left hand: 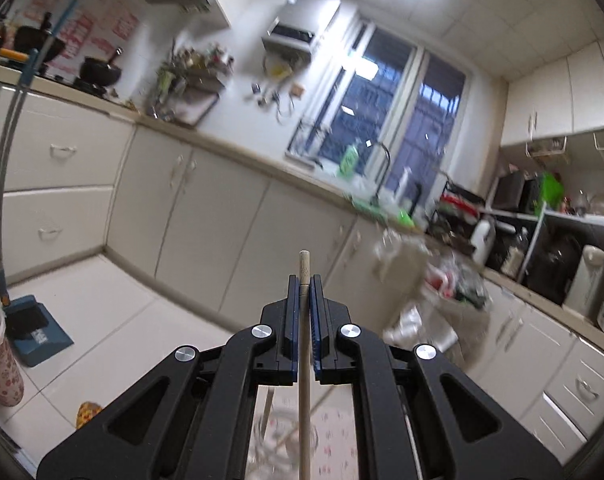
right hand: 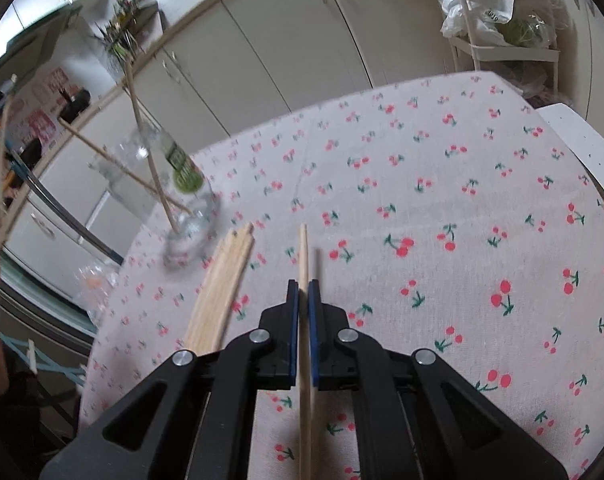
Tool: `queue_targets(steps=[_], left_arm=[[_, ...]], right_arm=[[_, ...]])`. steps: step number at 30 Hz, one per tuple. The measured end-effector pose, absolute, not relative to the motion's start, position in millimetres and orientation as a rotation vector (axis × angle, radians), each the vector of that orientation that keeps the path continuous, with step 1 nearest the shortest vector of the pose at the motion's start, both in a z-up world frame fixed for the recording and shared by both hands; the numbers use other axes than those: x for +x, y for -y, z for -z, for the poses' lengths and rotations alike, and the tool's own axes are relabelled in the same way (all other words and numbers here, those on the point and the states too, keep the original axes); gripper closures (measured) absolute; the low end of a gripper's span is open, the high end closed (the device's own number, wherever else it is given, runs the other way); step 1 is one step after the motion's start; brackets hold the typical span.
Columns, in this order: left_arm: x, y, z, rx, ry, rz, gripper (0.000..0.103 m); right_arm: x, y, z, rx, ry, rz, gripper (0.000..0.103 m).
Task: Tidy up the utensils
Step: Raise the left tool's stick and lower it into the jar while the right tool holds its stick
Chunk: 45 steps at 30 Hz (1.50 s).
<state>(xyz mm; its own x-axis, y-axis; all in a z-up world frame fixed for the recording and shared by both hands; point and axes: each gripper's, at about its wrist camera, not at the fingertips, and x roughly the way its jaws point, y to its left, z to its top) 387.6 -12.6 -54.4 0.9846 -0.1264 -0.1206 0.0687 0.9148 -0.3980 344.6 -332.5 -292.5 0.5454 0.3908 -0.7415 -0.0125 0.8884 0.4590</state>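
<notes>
Nearest, right wrist view: right gripper (right hand: 303, 286) has its jaws closed on a single chopstick (right hand: 303, 256). The stick runs from 6 o'clock up between the blue pads; its tip projects a short way past them toward 12. It appears lifted just off the cherry-print tablecloth (right hand: 442, 184), with a thin shadow beside it.

At 10 o'clock from that gripper, a loose bundle of chopsticks (right hand: 222, 284) lies flat on the cloth, close beside the held stick but apart from it.

Farther out at 10–11 o'clock: a clear bottle (right hand: 182, 196), green label, blurred, at the table's left edge. Two chopsticks (right hand: 150, 160) already stand in it, crossed and leaning out of the mouth.

Left wrist view: left gripper (left hand: 304, 280) is clamped on another chopstick (left hand: 304, 268), end showing just above the pads at 12. The camera points across the kitchen at the cabinets (left hand: 206, 208); only a blurred bottle and cloth show below the jaws at 6.

Judged step: carrying sticks to the bottle; bundle not yet cleared.

Risks:
- Bottle looks light and stands near the edge. A sideways push from an incoming stick, or from the leaning pair, could tip it off.
- Narrow mouth partly blocked by crossed sticks; a misaligned tip would jam or skid.
- Thin round stick may pivot in the pads.
</notes>
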Motion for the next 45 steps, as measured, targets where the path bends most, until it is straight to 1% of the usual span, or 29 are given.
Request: queue_targets(steps=[7,12,18,27,35,45], left_arm=[[414,29,47,-0.375,-0.068,0.066,0.098],[431,32,54,-0.388,-0.036,0.021,0.098],[445,42,65,-0.367,-0.005,-0.011,0.098],[458,56,84,-0.317,0.01,-0.028,0.098],[460,58,103,-0.278,-0.007,-0.05,0.097],[461,57,98,-0.252,0.018,-0.06,0.098]], right_arm=[[342,343,266,0.524,-0.827,-0.278,0.097],[345,348,234,0.569,-0.696,-0.284,0.097],[351,342,208,0.581,-0.617,-0.328,0.097],[358,337,185,0.564,-0.503,-0.307,0.097],[370,336,175,0.579,-0.462,-0.31,0.097],[374,328,183,0.588,-0.491,-0.334,0.097]])
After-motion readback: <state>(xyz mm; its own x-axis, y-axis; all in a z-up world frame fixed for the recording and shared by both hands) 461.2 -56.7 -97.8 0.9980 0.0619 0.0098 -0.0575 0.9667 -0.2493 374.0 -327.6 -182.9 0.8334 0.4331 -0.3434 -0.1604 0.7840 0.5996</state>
